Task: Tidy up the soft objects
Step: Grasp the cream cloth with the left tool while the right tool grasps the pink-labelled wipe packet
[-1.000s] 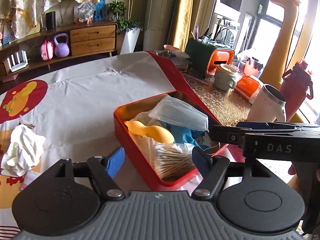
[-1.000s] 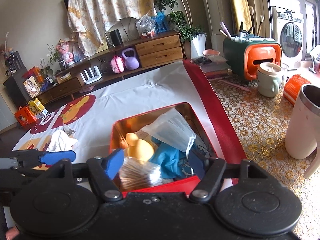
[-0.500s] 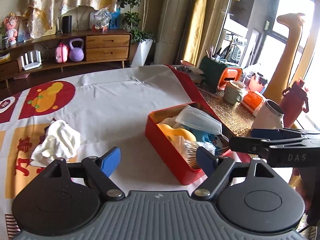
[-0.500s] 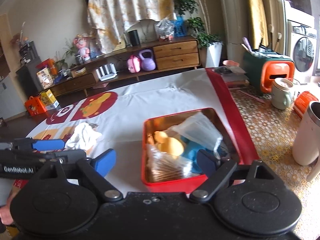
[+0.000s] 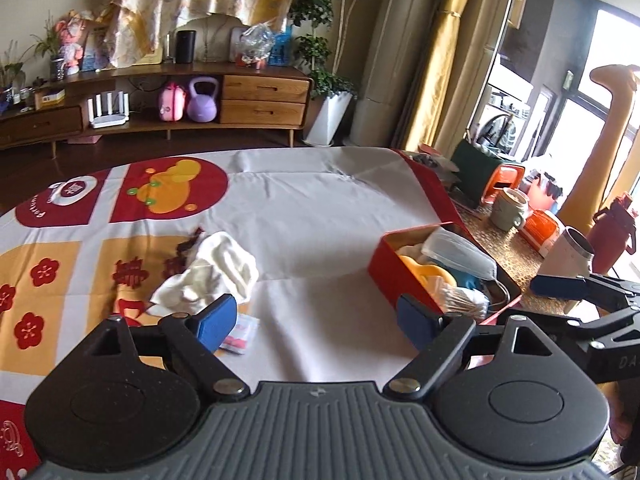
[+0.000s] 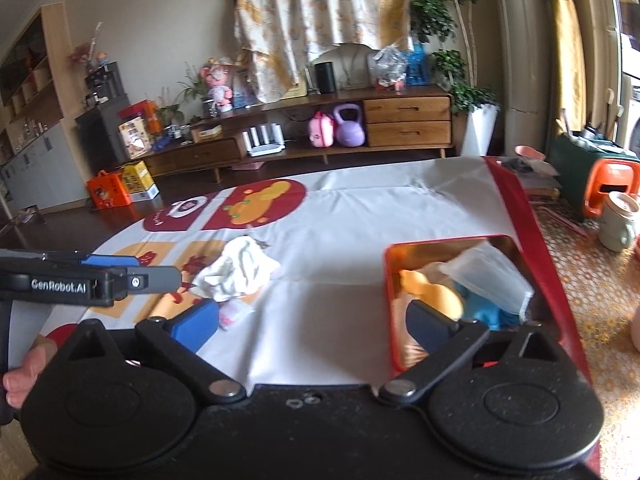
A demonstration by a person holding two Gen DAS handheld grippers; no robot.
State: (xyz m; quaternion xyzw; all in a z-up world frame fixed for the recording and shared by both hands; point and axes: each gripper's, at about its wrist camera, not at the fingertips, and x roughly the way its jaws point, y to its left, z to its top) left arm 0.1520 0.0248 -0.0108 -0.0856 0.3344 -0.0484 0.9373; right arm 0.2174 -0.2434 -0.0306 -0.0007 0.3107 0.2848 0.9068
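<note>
**Both grippers held wide above the cloth-covered surface**

The surface, covered by a white cloth with red and orange printed panels point(image 5: 304, 216), fills both views. On its right side sits a red rectangular metal tin point(image 5: 390, 276), packed with soft items: a pale blue folded face mask point(image 5: 456, 250) lies on top, an orange-yellow rounded soft piece point(image 5: 430, 272) sits beneath it, and a clear bag of cotton swabs point(image 5: 464, 298) occupies the near end. Well apart from the tin, to the left, a crumpled white cloth point(image 5: 208, 276) lies on the printed panels. Just beside it, nearer the cameras, rests a small clear packet with pink contents point(image 5: 242, 330).

The left gripper point(image 5: 318, 322) hangs above the bare cloth between the rag and the tin, its jaws spread wide and holding nothing. The right gripper point(image 6: 314, 322) is likewise above the surface, jaws wide apart and empty, with the tin behind its right finger.
</note>
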